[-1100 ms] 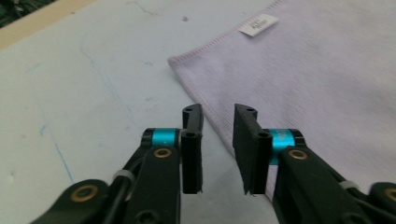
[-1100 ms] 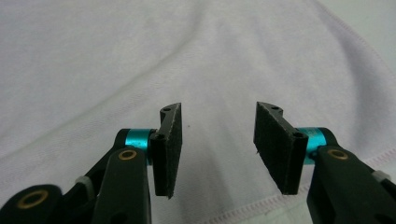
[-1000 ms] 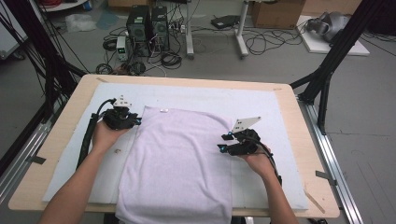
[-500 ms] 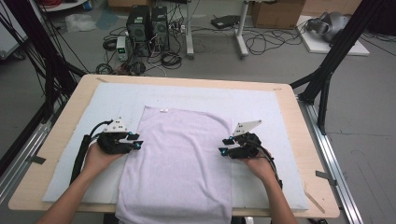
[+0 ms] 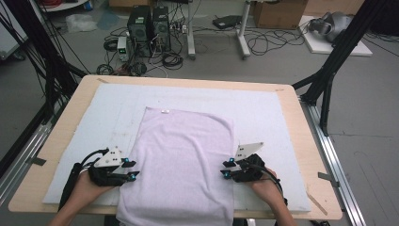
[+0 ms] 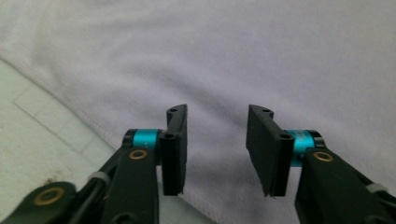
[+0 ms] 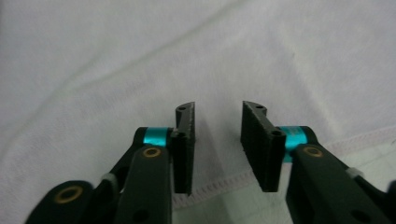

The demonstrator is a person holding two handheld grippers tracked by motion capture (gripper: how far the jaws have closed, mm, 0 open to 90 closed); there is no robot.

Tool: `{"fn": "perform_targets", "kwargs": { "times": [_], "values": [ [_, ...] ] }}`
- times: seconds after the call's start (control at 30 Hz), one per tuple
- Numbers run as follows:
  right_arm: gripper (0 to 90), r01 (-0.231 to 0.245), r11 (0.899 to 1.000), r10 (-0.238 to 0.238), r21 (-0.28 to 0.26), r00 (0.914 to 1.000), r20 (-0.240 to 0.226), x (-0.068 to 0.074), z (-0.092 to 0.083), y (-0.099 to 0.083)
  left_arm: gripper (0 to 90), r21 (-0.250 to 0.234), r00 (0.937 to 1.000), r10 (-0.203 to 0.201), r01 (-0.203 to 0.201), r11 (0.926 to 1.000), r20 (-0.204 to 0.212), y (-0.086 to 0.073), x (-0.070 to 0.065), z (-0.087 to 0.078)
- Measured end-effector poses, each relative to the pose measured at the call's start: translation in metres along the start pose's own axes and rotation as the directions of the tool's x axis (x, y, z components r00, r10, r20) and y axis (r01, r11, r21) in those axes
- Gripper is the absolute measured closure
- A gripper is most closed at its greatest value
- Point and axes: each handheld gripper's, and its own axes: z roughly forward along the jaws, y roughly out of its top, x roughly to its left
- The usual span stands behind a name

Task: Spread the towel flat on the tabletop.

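Towel [image 5: 183, 165]: soft, light, limp; pinch at side hems near front corners with left gripper [image 6: 215, 140] and right gripper [image 7: 217, 135], both part-open, right just narrowing, nothing held.

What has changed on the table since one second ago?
Both grippers slid toward the near edge: the left gripper far down the towel's left side, the right gripper less down its right side. The right jaws have just been closing; neither pair pinches the cloth yet. The towel stayed flat on the mat.
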Motion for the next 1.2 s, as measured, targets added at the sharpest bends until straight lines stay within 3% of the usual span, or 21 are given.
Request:
{"fn": "perform_targets", "kwargs": {
  "times": [0.03, 0.13, 0.27, 0.43, 0.6, 0.93, 1.2],
  "values": [
    [71.3, -0.01, 1.0, 0.01, -0.017, 0.9999, -0.004, -0.001, 0.0, -0.001, 69.9, 0.009, 1.0, 0.0, 0.0, 1.0, 0.008, -0.002, 0.0, 0.001],
    [82.2, 0.012, 1.0, -0.012, -0.009, 0.9999, -0.004, -0.004, -0.001, -0.001, 78.4, -0.009, 0.9996, -0.008, 0.008, 0.9999, 0.026, -0.007, 0.002, 0.001],
    [83.2, -0.007, 1.0, 0.006, -0.018, 0.9999, -0.008, -0.007, -0.004, -0.004, 79.6, -0.014, 0.9997, -0.011, 0.012, 0.9998, 0.02, -0.009, 0.001, -0.001],
    [73.6, -0.02, 0.999, 0.02, -0.038, 0.9998, -0.001, -0.006, -0.006, -0.004, 69.6, -0.015, 0.9995, -0.03, 0.03, 0.9994, -0.006, -0.006, 0.004, 0.0],
    [67.9, -0.041, 0.993, 0.042, -0.107, 0.9991, 0.005, -0.01, -0.007, -0.001, 63.0, -0.048, 0.9989, -0.042, 0.041, 0.998, -0.019, 0.004, 0.01, 0.004],
    [51.6, -0.062, 0.986, 0.063, -0.157, 0.998, 0.002, -0.016, -0.003, 0.011, 50.4, -0.119, 0.9935, -0.1, 0.093, 0.9886, -0.055, 0.021, 0.035, 0.01],
    [41.7, -0.081, 0.98, 0.087, -0.181, 0.9958, 0.027, -0.016, -0.004, 0.012, 44.2, -0.119, 0.992, -0.105, 0.097, 0.9881, -0.069, 0.022, 0.035, 0.009]
  ]
}}
